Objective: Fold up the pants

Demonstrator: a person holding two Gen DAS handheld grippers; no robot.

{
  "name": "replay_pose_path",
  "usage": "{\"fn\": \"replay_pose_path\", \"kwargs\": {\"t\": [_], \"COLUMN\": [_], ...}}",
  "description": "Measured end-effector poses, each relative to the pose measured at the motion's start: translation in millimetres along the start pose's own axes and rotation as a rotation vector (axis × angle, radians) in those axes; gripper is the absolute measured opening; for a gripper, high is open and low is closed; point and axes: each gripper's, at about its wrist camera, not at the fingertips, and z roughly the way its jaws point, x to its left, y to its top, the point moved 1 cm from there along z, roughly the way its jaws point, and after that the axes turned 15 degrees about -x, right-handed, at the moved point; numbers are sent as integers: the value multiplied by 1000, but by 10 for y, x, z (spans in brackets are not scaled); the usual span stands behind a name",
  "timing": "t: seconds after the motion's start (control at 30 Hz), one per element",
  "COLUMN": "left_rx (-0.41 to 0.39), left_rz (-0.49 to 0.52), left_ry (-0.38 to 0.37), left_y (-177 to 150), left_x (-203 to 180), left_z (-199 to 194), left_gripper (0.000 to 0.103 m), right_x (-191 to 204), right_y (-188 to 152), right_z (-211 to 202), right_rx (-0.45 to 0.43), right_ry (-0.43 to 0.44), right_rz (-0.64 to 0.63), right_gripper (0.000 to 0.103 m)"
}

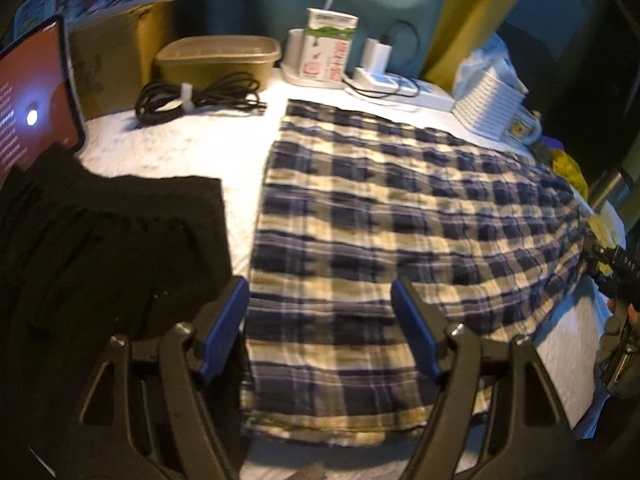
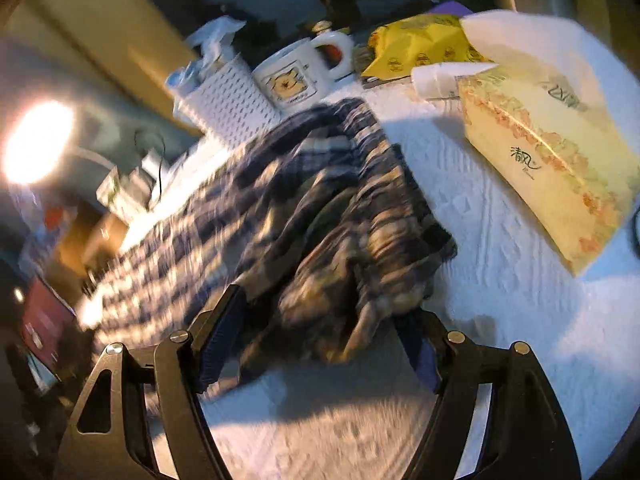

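On the cluttered white worktop (image 1: pixel 168 140) the plaid pants (image 1: pixel 400 216) lie spread. Left tongs (image 1: pixel 320 320) and right tongs (image 2: pixel 320 344) are held wide; a fold seems in hand, and an edge must be gripped next.

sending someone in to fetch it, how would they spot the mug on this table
Start from the plaid pants spread across the white table. Past their far bunched end stands a white slatted basket, and the mug sits right beside it. It alone is white with a yellow cartoon picture.
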Motion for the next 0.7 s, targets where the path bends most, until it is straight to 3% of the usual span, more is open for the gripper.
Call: {"fn": "replay_pose_path", "kwargs": {"t": [0.03, 0.07, 0.1, 0.27, 0.53, 0.7], "left_rx": [3, 5, 7, 11, 16, 27], "left_rz": [-4, -3, 1, 15, 36, 45], "left_ry": [4, 7, 7, 8, -21, -44], "left_y": [-1, 0, -1, 0, 46, 21], "left_x": [8, 0, -17, -97, -278, -383], "left_z": [7, 12, 11, 10, 69, 132], "left_gripper": [74, 74, 74, 74, 74, 74], "right_x": [-25, -45, -85, -207, -268, -213], "right_y": [36, 66, 79, 150, 710, 804], "right_z": [25, 83, 150, 235, -48, -118], "right_rx": [-5, 0, 12, 0, -119, -133], "right_ry": [-10, -28, -28, 48, -4, -11], "right_rz": [19, 28, 52, 138, -22, -87], "right_gripper": [71, 41, 28, 19, 14, 14]}}
